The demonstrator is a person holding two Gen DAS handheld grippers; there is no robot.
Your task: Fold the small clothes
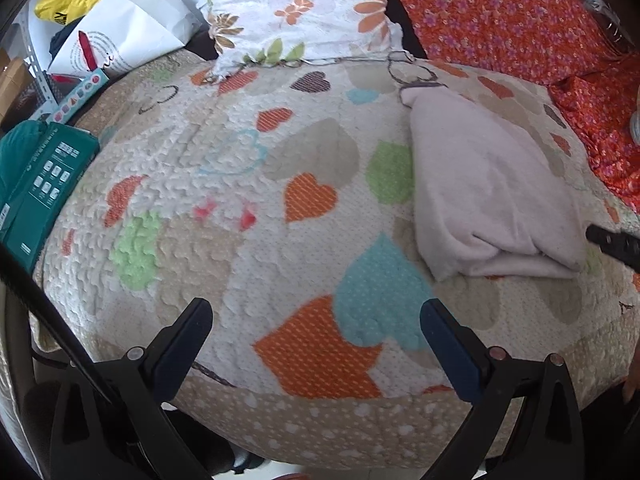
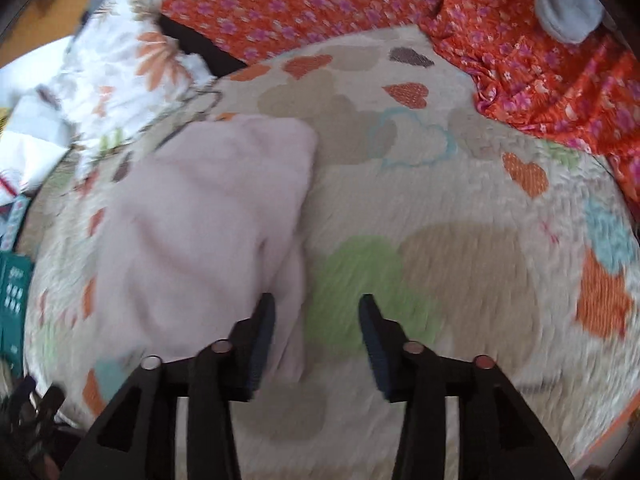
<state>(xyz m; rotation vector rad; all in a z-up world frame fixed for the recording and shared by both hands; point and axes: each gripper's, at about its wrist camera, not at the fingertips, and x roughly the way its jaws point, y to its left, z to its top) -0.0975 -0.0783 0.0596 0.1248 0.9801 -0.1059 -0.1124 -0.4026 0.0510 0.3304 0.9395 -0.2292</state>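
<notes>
A pale pink, soft fleece garment (image 1: 492,196), folded into a long bundle, lies on the heart-patterned quilted bedspread (image 1: 256,184). Seen from the left wrist, its long axis runs from the far middle toward the near right, with the folded layers showing at the near end. Its edges all rest on the bedspread, and a broad bare stretch of quilt lies to its left.

The left gripper (image 1: 316,320) hangs spread wide over the near quilt, well apart from the garment, with nothing between its fingers. The right gripper (image 2: 316,320) stands parted at the garment's near right edge; its left finger (image 2: 262,332) overlaps the cloth, pinching nothing.

A white flowered pillow (image 1: 288,8) and an orange flowered cloth (image 1: 500,16) border the far side, and a teal box (image 1: 40,184) lies at the left edge.
</notes>
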